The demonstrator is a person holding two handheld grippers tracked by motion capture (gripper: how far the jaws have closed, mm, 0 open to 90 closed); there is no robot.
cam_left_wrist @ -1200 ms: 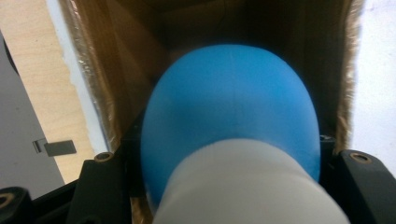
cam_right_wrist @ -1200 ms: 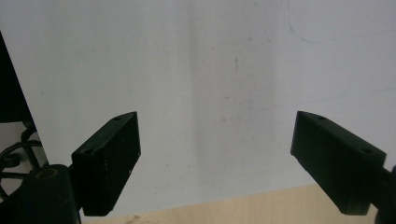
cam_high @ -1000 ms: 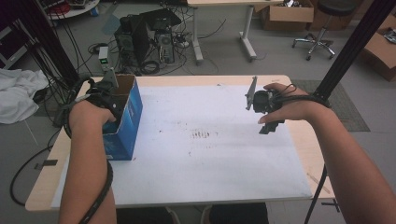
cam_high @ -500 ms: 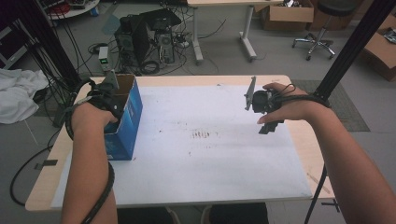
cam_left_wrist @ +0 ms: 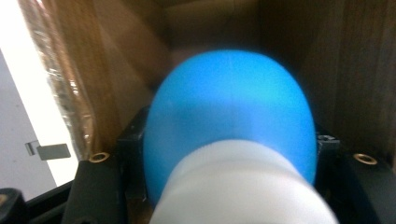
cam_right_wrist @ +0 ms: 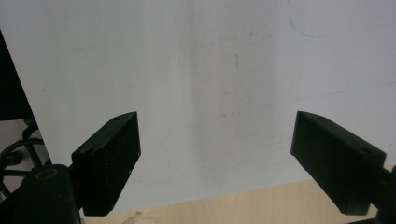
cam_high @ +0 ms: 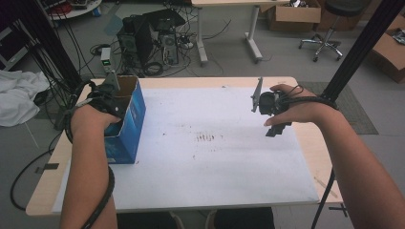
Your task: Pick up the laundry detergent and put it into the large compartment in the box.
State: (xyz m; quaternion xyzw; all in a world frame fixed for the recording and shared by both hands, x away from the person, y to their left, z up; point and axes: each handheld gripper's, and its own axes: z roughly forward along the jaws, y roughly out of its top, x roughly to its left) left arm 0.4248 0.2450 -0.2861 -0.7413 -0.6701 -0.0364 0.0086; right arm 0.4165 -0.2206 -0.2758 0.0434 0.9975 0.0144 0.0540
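Note:
A blue open-topped box point(cam_high: 129, 130) stands on the left part of the table. My left gripper point(cam_high: 114, 106) reaches down into it from above. In the left gripper view the box's brown inner walls point(cam_left_wrist: 359, 70) surround a rounded blue object with a white lower part point(cam_left_wrist: 229, 102). My left gripper point(cam_left_wrist: 229, 158) is shut on that object, one jaw on each side. My right gripper point(cam_high: 276, 129) hovers over the right edge of the white sheet point(cam_high: 215, 157). In the right gripper view my right gripper point(cam_right_wrist: 215, 158) is open, with nothing between its jaws.
The white sheet covers most of the wooden table point(cam_high: 310, 143) and has faint reddish marks point(cam_high: 207, 138) at its middle. Behind the table are computer towers point(cam_high: 153, 40) with cables, a second table and an office chair point(cam_high: 329, 33). A black pole point(cam_high: 353, 57) rises at the right.

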